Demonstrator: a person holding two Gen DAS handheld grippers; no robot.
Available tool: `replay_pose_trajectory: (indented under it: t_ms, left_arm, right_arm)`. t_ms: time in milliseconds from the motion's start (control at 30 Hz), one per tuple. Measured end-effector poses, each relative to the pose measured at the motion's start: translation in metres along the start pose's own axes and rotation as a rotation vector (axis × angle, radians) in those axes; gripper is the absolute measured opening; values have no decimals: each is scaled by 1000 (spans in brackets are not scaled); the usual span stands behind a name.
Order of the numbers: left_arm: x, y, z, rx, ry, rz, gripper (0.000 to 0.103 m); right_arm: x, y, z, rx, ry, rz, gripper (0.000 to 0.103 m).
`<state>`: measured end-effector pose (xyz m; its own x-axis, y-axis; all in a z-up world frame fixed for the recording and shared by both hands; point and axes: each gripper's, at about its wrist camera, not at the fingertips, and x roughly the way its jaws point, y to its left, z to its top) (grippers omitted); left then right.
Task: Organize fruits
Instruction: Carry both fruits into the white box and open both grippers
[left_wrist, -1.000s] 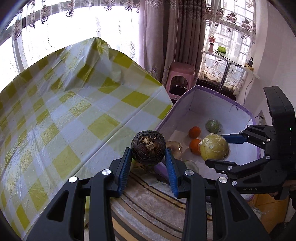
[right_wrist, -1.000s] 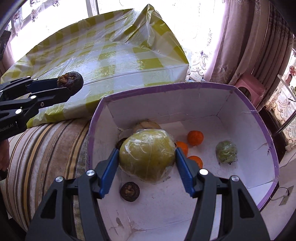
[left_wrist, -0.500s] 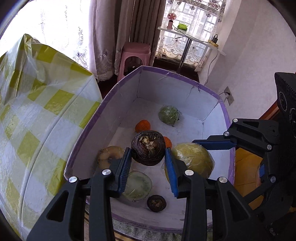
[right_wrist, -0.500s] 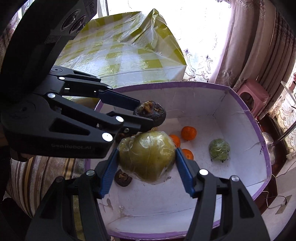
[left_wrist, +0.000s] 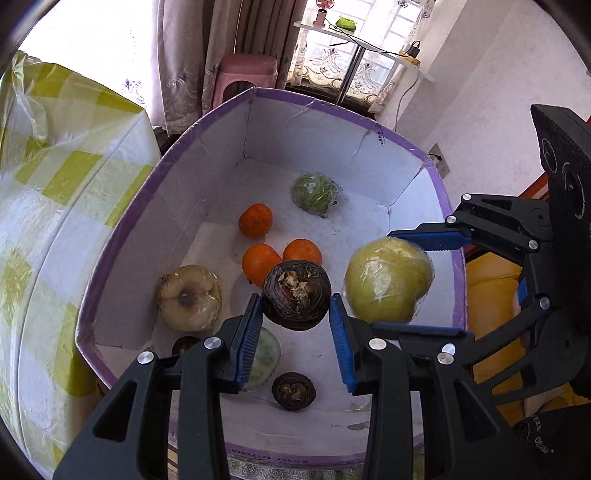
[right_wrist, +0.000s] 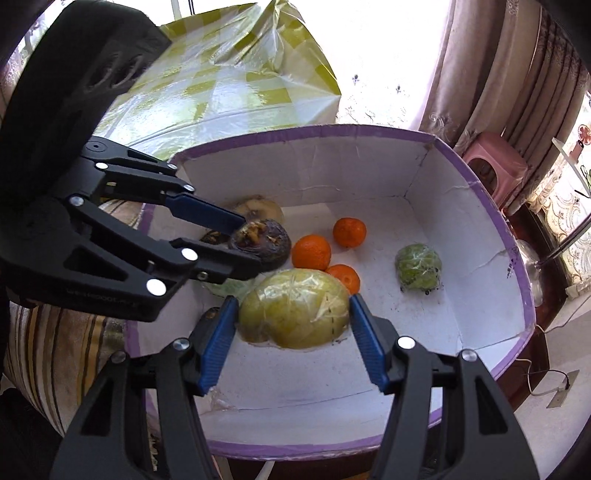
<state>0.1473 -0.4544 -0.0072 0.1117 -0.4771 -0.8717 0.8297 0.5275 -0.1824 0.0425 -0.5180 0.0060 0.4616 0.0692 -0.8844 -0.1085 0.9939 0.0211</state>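
Observation:
My left gripper (left_wrist: 295, 314) is shut on a dark purple mangosteen (left_wrist: 296, 293) and holds it above the inside of the white box with a purple rim (left_wrist: 317, 107). My right gripper (right_wrist: 293, 314) is shut on a large yellow-green wrapped fruit (right_wrist: 295, 310), also over the box; the same fruit (left_wrist: 388, 280) shows to the right in the left wrist view. On the box floor lie three oranges (left_wrist: 255, 220), a wrapped green fruit (left_wrist: 314, 192), a wrapped pale apple (left_wrist: 190, 297), a pale green wrapped fruit (left_wrist: 264, 356) and another mangosteen (left_wrist: 293, 390).
A table with a yellow checked cloth (left_wrist: 55, 192) stands left of the box. A pink stool (left_wrist: 245, 75) and curtains (left_wrist: 207, 44) are behind it. A striped rug or cushion (right_wrist: 55, 354) lies under the box's left side. A yellow object (left_wrist: 487, 310) is right of the box.
My left gripper has swung with the mangosteen from over the checked cloth to above the box and tilted downward. My right gripper with the wrapped fruit has shifted a little over the box.

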Motion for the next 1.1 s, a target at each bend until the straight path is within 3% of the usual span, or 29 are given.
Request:
replay_pose_trajectory:
  t_ms: [67, 133, 500, 667, 1100]
  left_arm:
    - [0, -2, -2, 30, 4, 81, 35]
    - [-2, -5, -3, 50, 8, 105, 35]
    - [22, -24, -11, 113, 81, 48, 36]
    - [23, -19, -10, 86, 73, 58, 36]
    - [19, -7, -8, 17, 50, 88, 37]
  right_arm:
    - [6, -10, -2, 3, 36, -35, 61]
    - [11, -19, -4, -7, 69, -61, 61]
    - [56, -50, -8, -224, 337, -193, 61]
    - [74, -55, -7, -218, 365, -174, 61]
    - [78, -52, -4, -116, 281, -150, 64]
